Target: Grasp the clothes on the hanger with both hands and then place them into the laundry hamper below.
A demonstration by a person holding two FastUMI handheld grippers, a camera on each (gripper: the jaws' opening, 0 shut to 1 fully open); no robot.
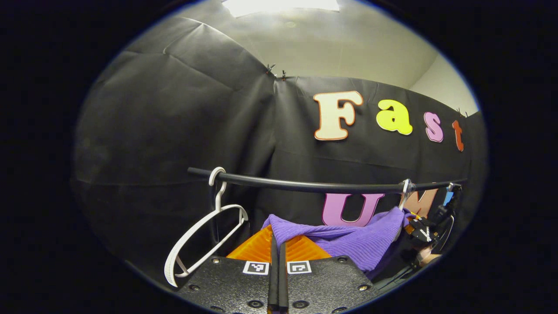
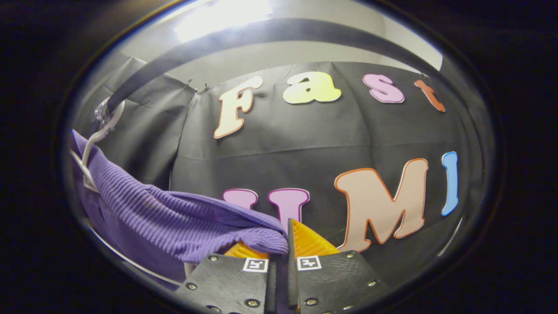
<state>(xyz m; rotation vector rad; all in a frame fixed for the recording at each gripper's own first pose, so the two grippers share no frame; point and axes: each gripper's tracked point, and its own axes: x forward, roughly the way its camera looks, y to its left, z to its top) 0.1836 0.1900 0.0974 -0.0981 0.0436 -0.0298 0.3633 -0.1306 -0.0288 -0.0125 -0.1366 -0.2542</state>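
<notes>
Purple ribbed knit, the garment (image 1: 344, 240) hung stretched between the two grippers under the black rail (image 1: 305, 185). In the left gripper view, the left gripper (image 1: 277, 244) sat at the bottom with its two fingers pressed close together, and one end of the knit lay right at their tips, draped across the far ends; the fingers looked clenched on that edge. From there the cloth ran away to the right and upward toward a hanger hook (image 1: 405, 189) on the rail, where the right gripper (image 1: 425, 233) and a bit of the hand holding it showed just beside the fabric. Up and to the left of the left gripper, a bare white hanger (image 1: 205, 235) dangled from the same rail, tilted, well apart from the garment.

In the right gripper view, the right gripper (image 2: 281, 244) had a fold of the garment (image 2: 174, 218) caught between its fingers, the knit bunched over the left finger (image 2: 239, 250) and pinched against the right one. The cloth rose leftward from that grip to a white hanger (image 2: 93, 139) hooked on the rail (image 2: 244, 39) overhead.
</notes>
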